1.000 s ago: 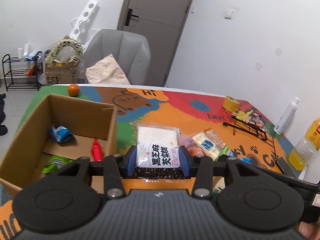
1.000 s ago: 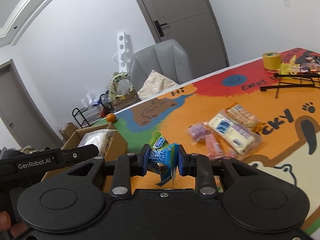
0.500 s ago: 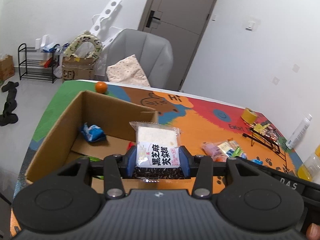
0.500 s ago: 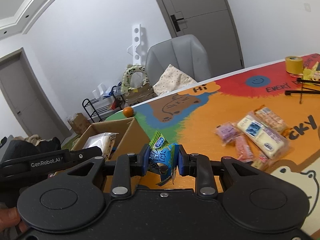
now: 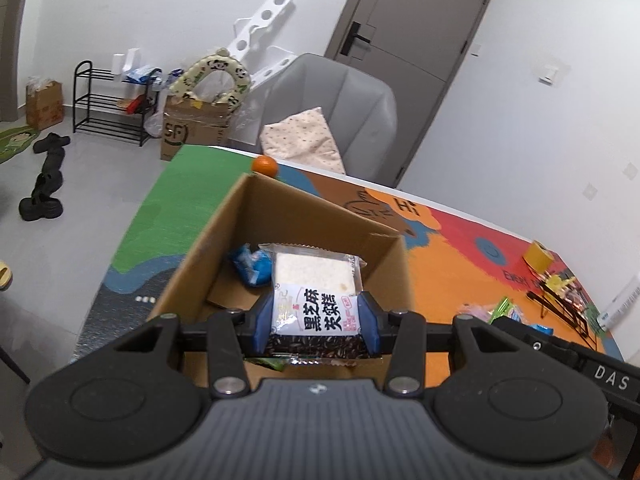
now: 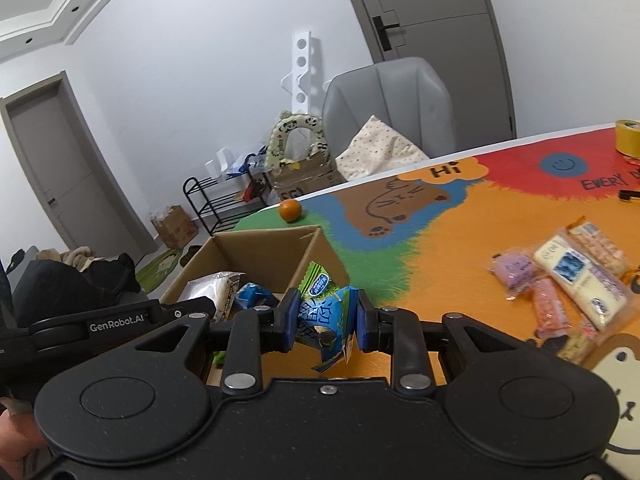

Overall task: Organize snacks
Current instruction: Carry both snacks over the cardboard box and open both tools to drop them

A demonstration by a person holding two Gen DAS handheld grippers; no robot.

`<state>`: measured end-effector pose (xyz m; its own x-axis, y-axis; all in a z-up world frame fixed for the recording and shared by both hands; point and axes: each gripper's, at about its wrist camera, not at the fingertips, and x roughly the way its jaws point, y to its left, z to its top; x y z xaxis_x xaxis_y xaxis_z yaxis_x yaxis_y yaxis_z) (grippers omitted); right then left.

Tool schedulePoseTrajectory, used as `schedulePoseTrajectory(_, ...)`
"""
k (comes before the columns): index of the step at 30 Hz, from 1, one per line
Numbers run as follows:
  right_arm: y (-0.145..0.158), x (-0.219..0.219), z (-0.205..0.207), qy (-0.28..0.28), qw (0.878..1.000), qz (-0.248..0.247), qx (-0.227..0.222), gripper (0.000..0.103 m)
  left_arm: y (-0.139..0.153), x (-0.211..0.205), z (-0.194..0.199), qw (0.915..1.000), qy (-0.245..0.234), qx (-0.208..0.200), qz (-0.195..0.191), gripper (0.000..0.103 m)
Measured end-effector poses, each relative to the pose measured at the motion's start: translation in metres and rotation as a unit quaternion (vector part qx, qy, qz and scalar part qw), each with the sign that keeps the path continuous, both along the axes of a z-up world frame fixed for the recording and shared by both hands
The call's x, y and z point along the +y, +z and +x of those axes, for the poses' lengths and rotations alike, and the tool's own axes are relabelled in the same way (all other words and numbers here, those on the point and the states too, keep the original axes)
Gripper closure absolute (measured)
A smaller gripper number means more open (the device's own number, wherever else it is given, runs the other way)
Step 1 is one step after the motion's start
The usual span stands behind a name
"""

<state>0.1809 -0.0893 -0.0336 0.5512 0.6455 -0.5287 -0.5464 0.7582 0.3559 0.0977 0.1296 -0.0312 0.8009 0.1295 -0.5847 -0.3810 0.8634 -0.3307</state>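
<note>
Both pairs of fingers are clamped on a snack. Between the blue pads of the left gripper (image 5: 316,322) stands a flat, glossy sesame cake packet (image 5: 315,298), gripped by its side edges, I think so it can drop flat. Just beyond and below these fingers is the open cardboard box (image 5: 280,216), with matte brown walls. The right gripper (image 6: 327,320) squeezes a crinkled blue-green wrapper (image 6: 326,314); the box lies ahead and left of its fingers.
</note>
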Motion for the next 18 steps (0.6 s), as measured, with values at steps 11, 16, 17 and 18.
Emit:
schedulePoseTrajectory(11, 0.001, 0.037, -0.001, 0.031, 0.999, -0.005, -0.004, 0.077, 0.002, 0.023, -0.005, 0.9998, 0.010, -0.013, -0.006, 0.055)
schedulePoseTrajectory(16, 0.004, 0.047, -0.003, 0.041, 0.999, 0.006, -0.003, 0.077, 0.005, 0.025, -0.010, 0.9997, 0.020, -0.017, 0.002, 0.047)
schedulePoseTrajectory(17, 0.006, 0.048, -0.002, 0.043, 0.999, 0.009, -0.003, 0.077, 0.006, 0.026, -0.011, 0.9997, 0.019, -0.018, 0.000, 0.045)
schedulePoseTrajectory(18, 0.008, 0.050, -0.002, 0.046, 0.999, 0.014, -0.004, 0.077, 0.006, 0.026, -0.012, 0.9997, 0.018, -0.018, -0.002, 0.043)
